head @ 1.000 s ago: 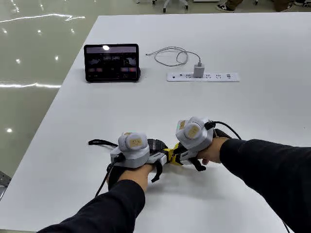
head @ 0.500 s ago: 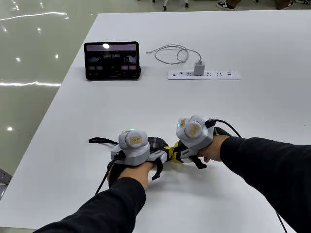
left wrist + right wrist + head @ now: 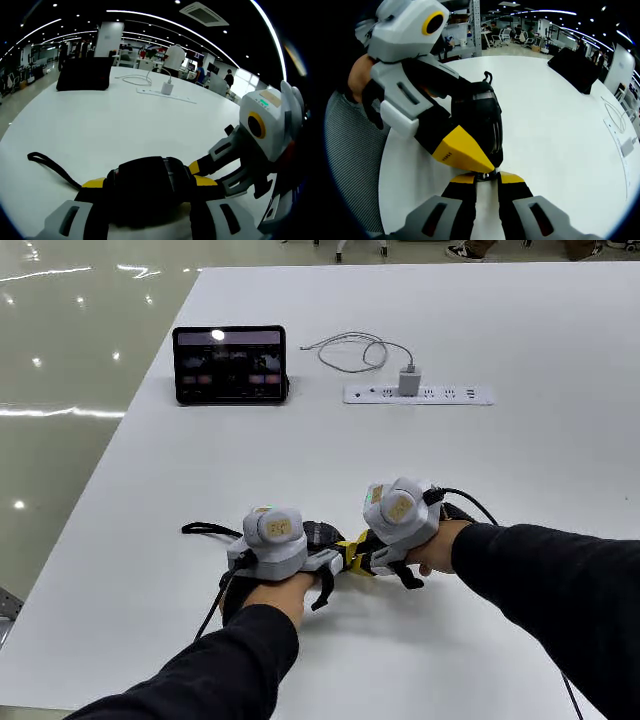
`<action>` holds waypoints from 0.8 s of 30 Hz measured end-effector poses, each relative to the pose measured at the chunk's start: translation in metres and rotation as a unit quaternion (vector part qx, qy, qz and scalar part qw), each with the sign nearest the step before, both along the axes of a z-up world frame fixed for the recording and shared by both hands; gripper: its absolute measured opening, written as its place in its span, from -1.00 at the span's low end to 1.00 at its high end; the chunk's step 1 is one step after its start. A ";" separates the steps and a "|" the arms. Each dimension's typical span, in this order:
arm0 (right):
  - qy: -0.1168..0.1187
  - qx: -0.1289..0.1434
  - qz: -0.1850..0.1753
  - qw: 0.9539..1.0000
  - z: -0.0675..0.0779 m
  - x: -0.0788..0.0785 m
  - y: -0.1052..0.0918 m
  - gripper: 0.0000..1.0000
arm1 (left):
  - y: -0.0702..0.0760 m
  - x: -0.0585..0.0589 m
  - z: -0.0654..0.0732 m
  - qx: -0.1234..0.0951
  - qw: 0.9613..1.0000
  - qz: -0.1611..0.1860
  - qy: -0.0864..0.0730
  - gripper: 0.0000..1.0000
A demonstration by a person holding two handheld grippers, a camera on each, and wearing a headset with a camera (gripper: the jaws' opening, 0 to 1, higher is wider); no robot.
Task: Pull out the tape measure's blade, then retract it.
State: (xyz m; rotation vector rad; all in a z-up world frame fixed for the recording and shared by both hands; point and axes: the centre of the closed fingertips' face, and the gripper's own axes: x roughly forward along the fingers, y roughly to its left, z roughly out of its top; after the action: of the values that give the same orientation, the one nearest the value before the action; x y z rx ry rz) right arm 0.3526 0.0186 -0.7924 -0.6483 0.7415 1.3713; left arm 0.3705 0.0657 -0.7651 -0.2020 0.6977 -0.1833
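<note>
The black tape measure (image 3: 322, 536) lies near the table's front edge, its body held between the yellow-tipped jaws of my left gripper (image 3: 333, 558). The left gripper view has the black case (image 3: 150, 192) wedged between those jaws, and its wrist strap (image 3: 50, 167) trails off to the left. My right gripper (image 3: 358, 554) faces it from the right. In the right gripper view, my right gripper (image 3: 486, 178) is shut on the small blade tip at the mouth of the case (image 3: 482, 117). Almost no blade shows outside the case.
A dark tablet (image 3: 230, 365) stands at the back left. Behind the middle lie a white power strip (image 3: 418, 396) with a charger and a looped white cable (image 3: 350, 350). The table's left edge (image 3: 100, 475) drops to a glossy floor.
</note>
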 end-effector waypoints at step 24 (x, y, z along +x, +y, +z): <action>-0.009 -0.006 0.011 1.000 -0.002 -0.001 0.001 -0.76 | 0.001 0.000 0.001 0.006 1.000 0.001 -0.003 0.25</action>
State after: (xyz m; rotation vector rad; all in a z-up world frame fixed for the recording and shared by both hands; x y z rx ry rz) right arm 0.3517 0.0197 -0.7943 -0.6799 0.7312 1.3802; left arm 0.3703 0.0664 -0.7643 -0.1916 0.6914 -0.1771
